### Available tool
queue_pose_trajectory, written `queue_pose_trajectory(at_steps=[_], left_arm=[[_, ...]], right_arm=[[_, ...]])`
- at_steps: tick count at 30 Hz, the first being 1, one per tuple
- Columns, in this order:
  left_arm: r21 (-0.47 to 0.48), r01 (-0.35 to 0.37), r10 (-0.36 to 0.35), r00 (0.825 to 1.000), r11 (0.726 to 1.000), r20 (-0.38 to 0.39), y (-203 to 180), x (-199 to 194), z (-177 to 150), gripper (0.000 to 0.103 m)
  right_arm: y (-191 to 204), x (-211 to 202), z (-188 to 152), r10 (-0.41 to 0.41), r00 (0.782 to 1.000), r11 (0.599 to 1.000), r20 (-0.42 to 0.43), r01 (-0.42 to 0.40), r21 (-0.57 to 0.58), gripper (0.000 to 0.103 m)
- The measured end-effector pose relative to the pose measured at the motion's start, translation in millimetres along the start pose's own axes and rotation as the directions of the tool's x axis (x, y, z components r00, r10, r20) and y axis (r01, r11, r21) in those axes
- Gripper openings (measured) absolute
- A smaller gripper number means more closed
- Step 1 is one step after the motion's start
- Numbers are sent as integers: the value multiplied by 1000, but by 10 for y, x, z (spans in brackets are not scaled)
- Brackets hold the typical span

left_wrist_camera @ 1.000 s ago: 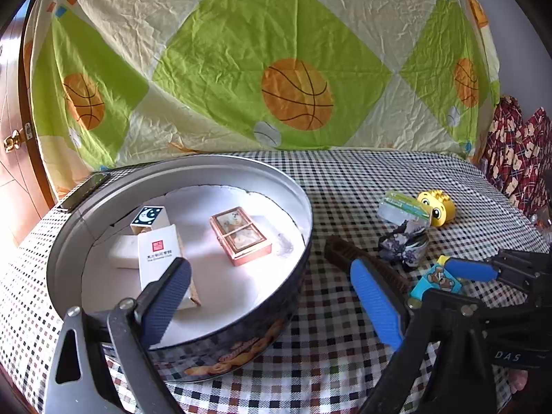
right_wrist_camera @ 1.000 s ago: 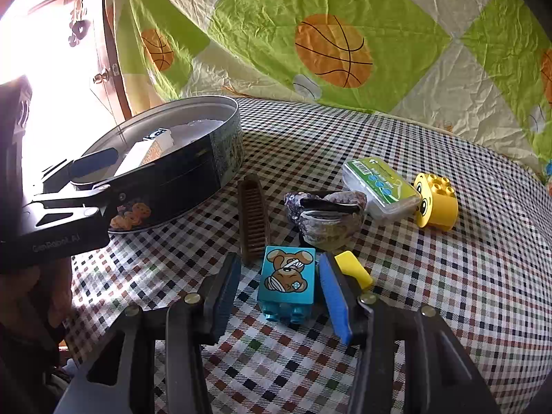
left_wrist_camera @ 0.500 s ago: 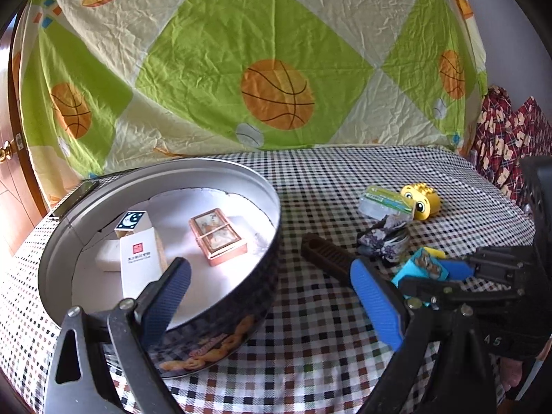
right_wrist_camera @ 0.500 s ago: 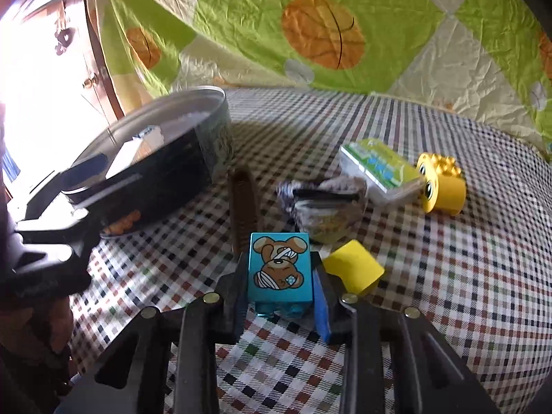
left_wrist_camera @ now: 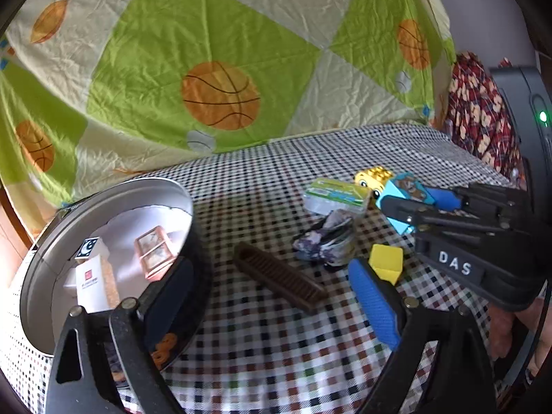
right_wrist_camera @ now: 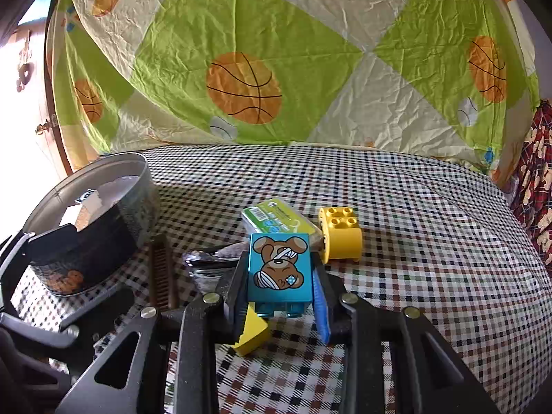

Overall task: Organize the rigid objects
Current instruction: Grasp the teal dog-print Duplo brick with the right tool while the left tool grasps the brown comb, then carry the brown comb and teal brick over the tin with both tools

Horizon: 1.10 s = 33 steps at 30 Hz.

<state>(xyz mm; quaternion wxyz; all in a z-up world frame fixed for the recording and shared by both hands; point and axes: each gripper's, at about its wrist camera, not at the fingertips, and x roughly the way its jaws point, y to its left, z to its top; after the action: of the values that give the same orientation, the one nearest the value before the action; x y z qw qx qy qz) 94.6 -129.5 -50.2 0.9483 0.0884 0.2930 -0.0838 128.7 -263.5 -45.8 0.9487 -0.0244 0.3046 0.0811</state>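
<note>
Plastic, hollow and hard: the blue bear block [right_wrist_camera: 278, 269] should weigh very little and will not give under pressure, though its glossy printed face looks slick. The right gripper [right_wrist_camera: 280, 288] has it clamped by the two plain side walls, the blue pads flat against them, jaws drawn in tight on the block. That is the sensible place to hold it, since the flat parallel sides give more purchase than the studded top or the open underside. In the left wrist view the block appears lifted clear of the checked counter [right_wrist_camera: 431, 241].

The left gripper [left_wrist_camera: 272, 296] stands wide apart with nothing between its pads; its jaws have just been closing a little. The round tin [left_wrist_camera: 114, 241] lies beside its left finger, and the tin's wall sits just behind that finger.

Counted on the cloth ahead of the right gripper:
- one yellow studded block with a face [right_wrist_camera: 339, 234]
- one green-labelled clear box [right_wrist_camera: 276, 219]
- one crumpled grey-white bundle [left_wrist_camera: 326, 238], which looks soft
- one brown comb [left_wrist_camera: 279, 276], to the left
- one small yellow piece [right_wrist_camera: 252, 334], right under the held block

Inside the tin, three or four small boxes show; the edges overlap too much for a firm count.
</note>
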Motion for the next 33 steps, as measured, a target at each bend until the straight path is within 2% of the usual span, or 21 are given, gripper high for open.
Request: queue_pose_trajectory(at_steps=[7,9,13,16,17,18,20,26,33], left_arm=[[-33,-5,-1,987,999,-161,-30,458,50,79],[-52,2,-13,979,999,-205,-7,579,57,70],[-102,23,-51,959,994,-278,29,779,56,64],[-116,26,-57,960,993,-274,32,831,82,61],[-119,30,-62,960,992,-273,35,835,82,56],[-126,36,-69,961,991,-269,43,824,78,42],[-116,33,-62,963,993,-262,39,791,66,24],[-123,64,-91,969,990,-228,82,686,63,24],[-122,66,-81,989,990,-122,107,455,77,24]], right_arm=[[-59,0,-13,-4,1000,1000,8,3,25,34],[-82,11,-11,3,1000,999,6,-3,34,34],[-87,30,-9,11,1000,999,-5,-10,40,34],[-78,18,-13,9,1000,999,-1,-9,40,34],[-76,14,-15,9,1000,999,1,-9,39,34],[-78,7,-15,8,1000,999,4,-8,40,34],[-90,-2,-17,7,1000,999,8,-8,47,34],[-105,-47,-17,4,1000,998,30,-6,59,34],[-100,-107,-23,-2,998,998,59,-2,59,34]])
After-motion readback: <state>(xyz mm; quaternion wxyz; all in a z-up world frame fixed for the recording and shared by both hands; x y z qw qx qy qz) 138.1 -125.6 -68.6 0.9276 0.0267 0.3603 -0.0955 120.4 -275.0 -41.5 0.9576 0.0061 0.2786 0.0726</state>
